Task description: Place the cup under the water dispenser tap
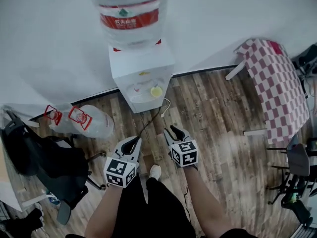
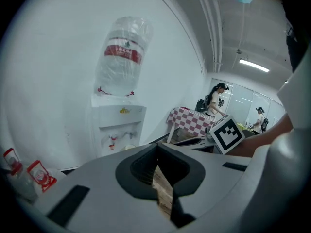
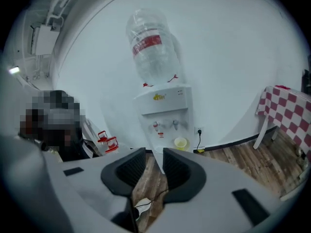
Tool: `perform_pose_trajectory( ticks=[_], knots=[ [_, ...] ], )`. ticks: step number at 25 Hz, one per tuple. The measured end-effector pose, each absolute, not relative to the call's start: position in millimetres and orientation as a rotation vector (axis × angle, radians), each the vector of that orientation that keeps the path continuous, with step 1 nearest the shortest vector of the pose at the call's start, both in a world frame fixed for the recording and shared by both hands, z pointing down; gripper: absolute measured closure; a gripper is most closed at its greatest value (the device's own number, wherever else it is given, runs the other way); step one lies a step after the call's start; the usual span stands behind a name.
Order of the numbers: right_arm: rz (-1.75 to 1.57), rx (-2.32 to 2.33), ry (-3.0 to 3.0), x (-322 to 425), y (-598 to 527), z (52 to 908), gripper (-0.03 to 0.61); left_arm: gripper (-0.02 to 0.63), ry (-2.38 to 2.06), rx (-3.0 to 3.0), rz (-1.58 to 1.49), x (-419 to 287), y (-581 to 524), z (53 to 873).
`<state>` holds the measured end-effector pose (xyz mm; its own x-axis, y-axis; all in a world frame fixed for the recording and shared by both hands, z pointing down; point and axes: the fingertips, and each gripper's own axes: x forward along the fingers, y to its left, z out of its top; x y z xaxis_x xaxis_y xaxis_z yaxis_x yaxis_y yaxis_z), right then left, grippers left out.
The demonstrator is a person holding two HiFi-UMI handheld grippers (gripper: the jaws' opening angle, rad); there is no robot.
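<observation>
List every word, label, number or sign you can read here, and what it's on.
No text is legible.
Water bottle, red band: white characters, too blurred.
Dispenser, yellow mark: too small.
Floor bottles, red labels: too blurred.
Left gripper and right gripper cubes: coded squares, no words.

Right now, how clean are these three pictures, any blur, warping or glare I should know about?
Head view: even light, but the water bottle at the top edge is smeared soft. Left gripper view: heavy fisheye, dark corners, a ceiling light blown white. Right gripper view: same warping, bowed baseboard, yet the yellow cup reads sharp.
</observation>
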<state>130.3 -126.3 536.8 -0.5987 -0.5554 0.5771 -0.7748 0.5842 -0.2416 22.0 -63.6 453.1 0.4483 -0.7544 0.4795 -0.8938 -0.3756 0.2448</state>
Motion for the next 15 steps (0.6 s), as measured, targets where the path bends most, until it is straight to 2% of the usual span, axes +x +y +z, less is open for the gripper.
perform_pose_trajectory(
  ticks=[1, 7, 15],
  knots=[
    [0.690, 1.066, -2.381, 133.6, -113.7, 528.7, 0.465, 0.600, -1.378, 2.236, 0.400, 24.5, -51.0, 446.6],
    [0.738, 1.085, -2.429, 156.9, -51.9, 484.4, 0.529, 0.600, -1.360, 2.246, 0.432, 38.4, 8.1, 416.1],
    [0.723, 1.070, -2.520, 157.0, 0.0, 426.9, 0.554, 0.600, -1.413, 2.328, 0.398, 22.1, 19.8, 363.4]
  ],
)
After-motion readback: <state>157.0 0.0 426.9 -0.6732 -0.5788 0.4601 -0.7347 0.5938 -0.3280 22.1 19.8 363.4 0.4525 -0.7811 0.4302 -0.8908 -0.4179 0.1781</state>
